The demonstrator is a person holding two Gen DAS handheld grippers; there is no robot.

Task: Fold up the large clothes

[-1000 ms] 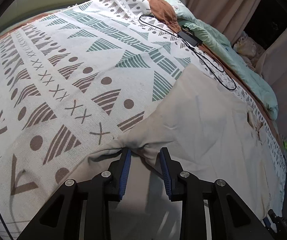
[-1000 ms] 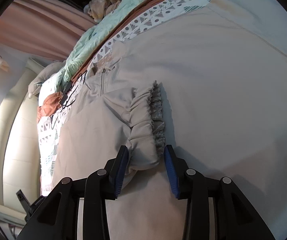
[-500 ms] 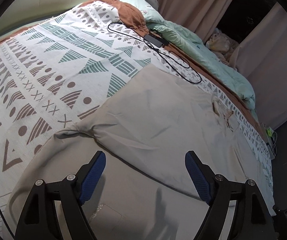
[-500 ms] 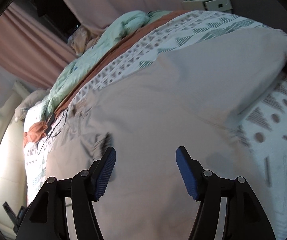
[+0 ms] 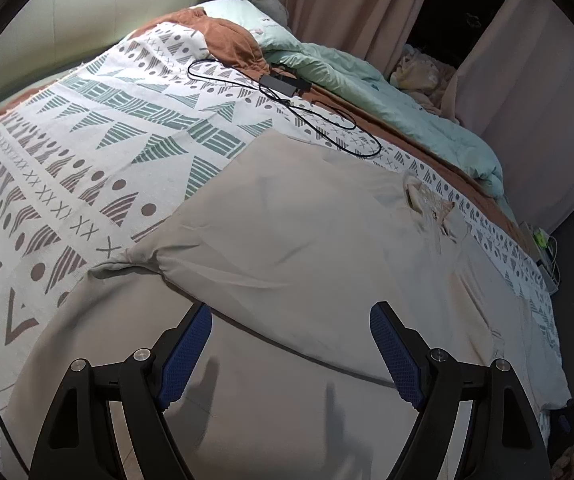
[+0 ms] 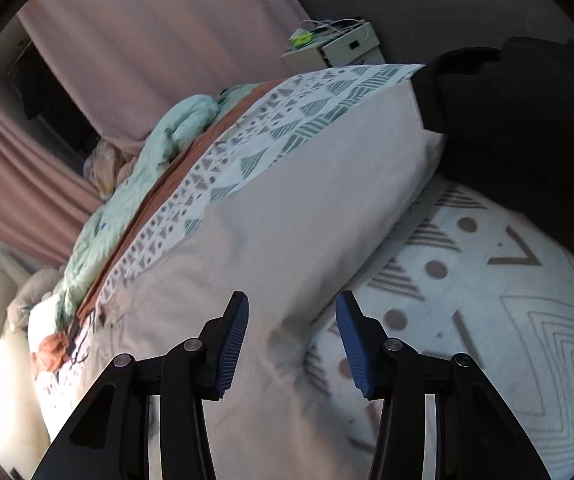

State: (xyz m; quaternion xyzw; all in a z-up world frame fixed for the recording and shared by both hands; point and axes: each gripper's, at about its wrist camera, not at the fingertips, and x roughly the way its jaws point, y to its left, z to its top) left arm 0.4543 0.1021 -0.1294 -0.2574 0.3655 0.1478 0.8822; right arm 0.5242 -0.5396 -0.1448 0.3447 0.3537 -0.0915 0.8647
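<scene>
A large beige garment (image 5: 287, 240) lies spread on the patterned bedspread (image 5: 87, 140). One side is folded over, with a bunched corner (image 5: 143, 256) at the left and a lace collar (image 5: 427, 200) at the right. My left gripper (image 5: 291, 344) is open wide and empty, above the fold edge. In the right wrist view the same garment (image 6: 267, 220) stretches toward the foot of the bed. My right gripper (image 6: 291, 332) is open and empty, above the garment's edge beside bare bedspread (image 6: 487, 300).
A black charger with its cable (image 5: 287, 84) lies on the bedspread beyond the garment. A mint duvet (image 5: 387, 92) and a brown blanket (image 5: 231, 40) lie along the far side. Curtains (image 6: 147, 40) and a small white cabinet (image 6: 335, 48) stand behind. Dark clothing (image 6: 527, 128) fills the right.
Both grippers let go of the garment and opened wide. The left pulled back from the bunched corner. The right released the ruffled cuff and swung toward the garment's other end.
</scene>
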